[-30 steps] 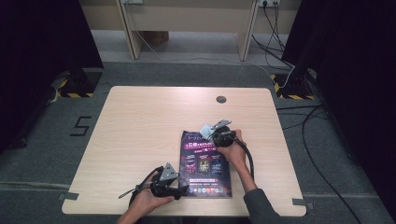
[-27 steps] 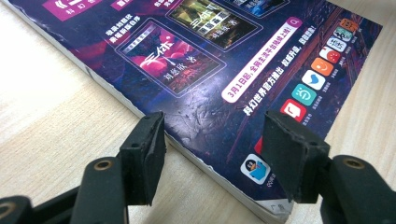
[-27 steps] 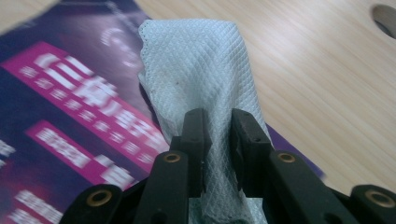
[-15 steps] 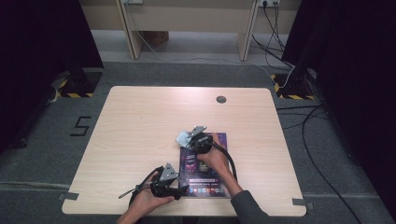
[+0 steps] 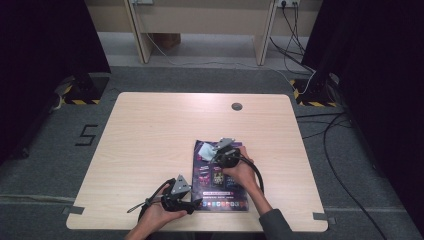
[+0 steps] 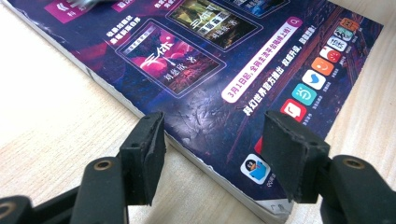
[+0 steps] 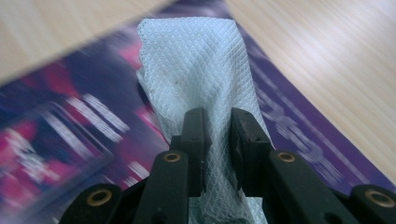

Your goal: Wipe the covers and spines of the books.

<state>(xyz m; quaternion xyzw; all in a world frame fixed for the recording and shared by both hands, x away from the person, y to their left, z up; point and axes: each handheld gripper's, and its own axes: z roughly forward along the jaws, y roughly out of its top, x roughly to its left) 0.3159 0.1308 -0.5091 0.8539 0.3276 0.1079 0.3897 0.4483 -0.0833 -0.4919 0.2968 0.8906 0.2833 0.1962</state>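
the wooden counter (image 5: 150, 135) carried a dark purple magazine (image 5: 220, 175) lying flat near its front edge, the cover glossy and creased in places. my left claw (image 5: 192, 204) sat at the magazine's near left corner, jaws apart with that corner between them, low over the cover and squeezing nothing. my right claw (image 5: 214, 153) was clamped on a pale blue wipe (image 7: 196, 70), a thin quilted cloth that draped from the jaws onto the upper part of the cover. i judged the wipe light, soft and limp, best pinched by a bunched fold as i had it, since a loose edge would slip free. the magazine looked slick and floppy, likely to slide under a rub, so pinning a corner seemed the sound hold.
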